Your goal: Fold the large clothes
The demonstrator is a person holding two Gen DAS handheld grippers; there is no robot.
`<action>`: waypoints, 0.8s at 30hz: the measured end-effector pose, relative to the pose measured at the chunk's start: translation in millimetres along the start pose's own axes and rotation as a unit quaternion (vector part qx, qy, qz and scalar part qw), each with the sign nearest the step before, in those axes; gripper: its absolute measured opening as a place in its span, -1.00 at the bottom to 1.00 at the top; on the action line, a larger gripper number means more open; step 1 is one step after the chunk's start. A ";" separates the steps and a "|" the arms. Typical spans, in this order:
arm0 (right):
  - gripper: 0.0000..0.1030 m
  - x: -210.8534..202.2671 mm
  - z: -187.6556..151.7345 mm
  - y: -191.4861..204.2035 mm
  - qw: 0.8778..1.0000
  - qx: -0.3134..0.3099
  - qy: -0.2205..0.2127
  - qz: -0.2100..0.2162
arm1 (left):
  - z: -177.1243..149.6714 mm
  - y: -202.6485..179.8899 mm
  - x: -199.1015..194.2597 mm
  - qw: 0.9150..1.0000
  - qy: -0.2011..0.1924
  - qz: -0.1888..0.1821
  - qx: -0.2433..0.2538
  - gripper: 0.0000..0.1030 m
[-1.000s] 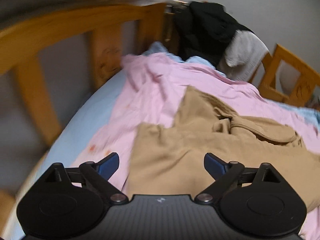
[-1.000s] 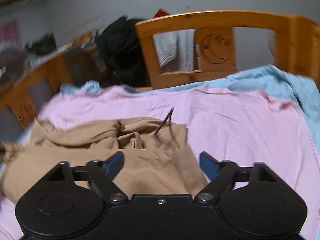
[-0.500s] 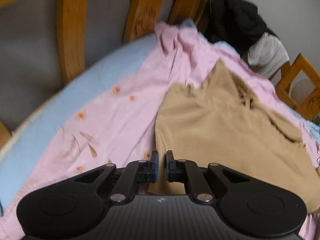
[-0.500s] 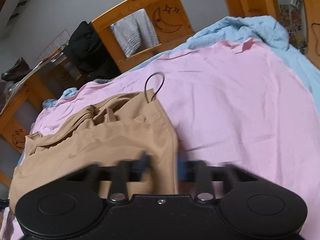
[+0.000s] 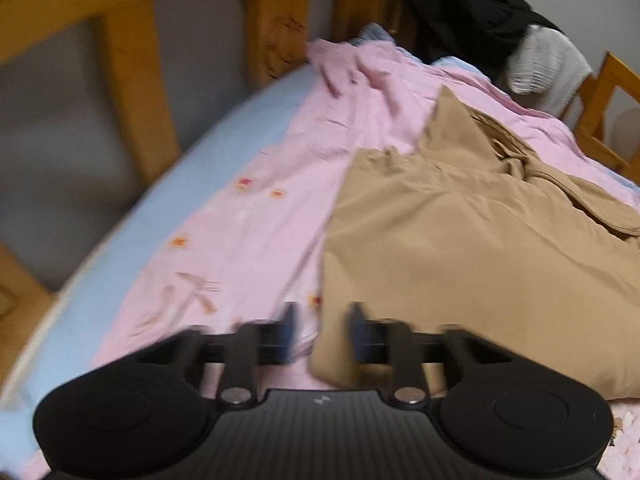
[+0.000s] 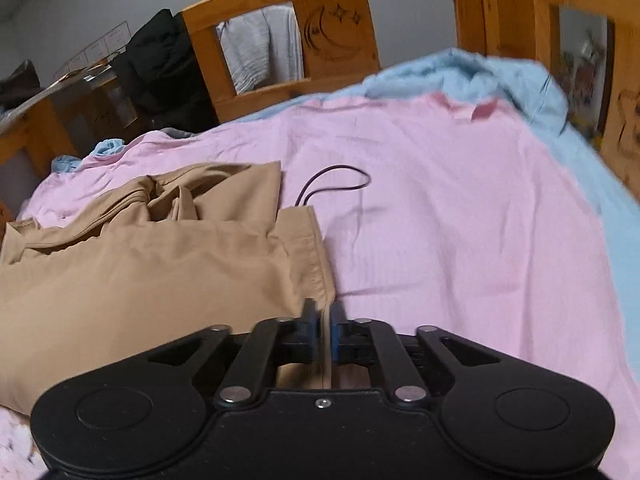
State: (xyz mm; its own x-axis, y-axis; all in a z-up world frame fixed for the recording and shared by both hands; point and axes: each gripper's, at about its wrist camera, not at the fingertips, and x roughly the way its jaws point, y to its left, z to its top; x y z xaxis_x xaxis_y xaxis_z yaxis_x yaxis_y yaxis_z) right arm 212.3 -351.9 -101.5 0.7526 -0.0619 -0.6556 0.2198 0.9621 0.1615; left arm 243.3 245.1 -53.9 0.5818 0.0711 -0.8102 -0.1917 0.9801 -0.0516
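Left gripper [image 5: 322,334] first, and its jaws have just been opening: the two blue-padded fingers stand apart, with the near left corner of the tan garment [image 5: 480,248] lying loose in the gap and neither pad pressing on it. One garment here, a single big piece of tan cloth, smooth across its near half and bunched into folds up at 1 o'clock. It lies on one pink sheet [image 5: 256,216] with small orange prints out at 9 o'clock, and a pale blue sheet [image 5: 168,208] shows along the bed's left edge. One wooden bed frame [image 5: 132,92] curves round from 9 to 12 o'clock. At 1 o'clock, one black garment [image 5: 472,12] hangs with one white ribbed cloth [image 5: 544,64] just beside it.

Over to the right wrist view. Right gripper [image 6: 325,330] has its jaws nearly together, opened a touch from tighter, and a thin edge of the tan garment [image 6: 152,272] runs up between the pads, which appear to be pinching it. From this side the garment fills 9 to 11 o'clock, flat near the camera and crumpled at its far end, with a stitched hem down its right side. One thin dark cord [image 6: 340,178] loops out of its far right corner at 12 o'clock onto the pink sheet [image 6: 460,220]. A blue sheet [image 6: 520,80] bunches at 1 o'clock, below one headboard [image 6: 336,32] carved with a moon and stars.
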 end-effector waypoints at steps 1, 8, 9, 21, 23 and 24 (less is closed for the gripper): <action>-0.35 -4.9 0.5 2.6 1.000 -0.010 -0.012 -0.004 | -1.0 -2.7 -7.8 1.000 -0.013 0.017 0.011 0.41; 0.33 -36.8 1.0 69.0 0.976 -0.169 -0.134 0.018 | 9.6 -52.5 -47.8 0.991 -0.108 0.011 0.071 0.77; 0.34 -33.1 3.9 84.4 0.974 -0.179 -0.133 0.034 | 14.4 -67.2 -47.8 0.989 -0.122 -0.009 0.083 0.79; 0.44 57.6 11.1 209.9 0.962 -0.257 -0.077 0.046 | 20.7 -194.7 42.7 0.974 -0.093 -0.097 0.184 0.84; 0.56 69.6 -0.9 205.9 0.963 -0.255 -0.068 0.046 | 4.6 -193.8 55.8 0.974 -0.087 -0.092 0.189 0.85; 0.61 73.0 -6.8 203.9 0.965 -0.249 -0.070 0.046 | -3.7 -193.9 58.9 0.971 -0.099 -0.088 0.197 0.85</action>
State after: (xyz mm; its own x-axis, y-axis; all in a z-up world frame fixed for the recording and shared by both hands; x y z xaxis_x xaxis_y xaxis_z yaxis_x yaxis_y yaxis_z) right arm 307.8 -158.4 -121.4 0.8392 0.0274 -0.5431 -0.1507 0.9713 -0.1839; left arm 311.9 58.6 -93.8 0.7256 -0.1079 -0.6796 0.2199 0.9722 0.0804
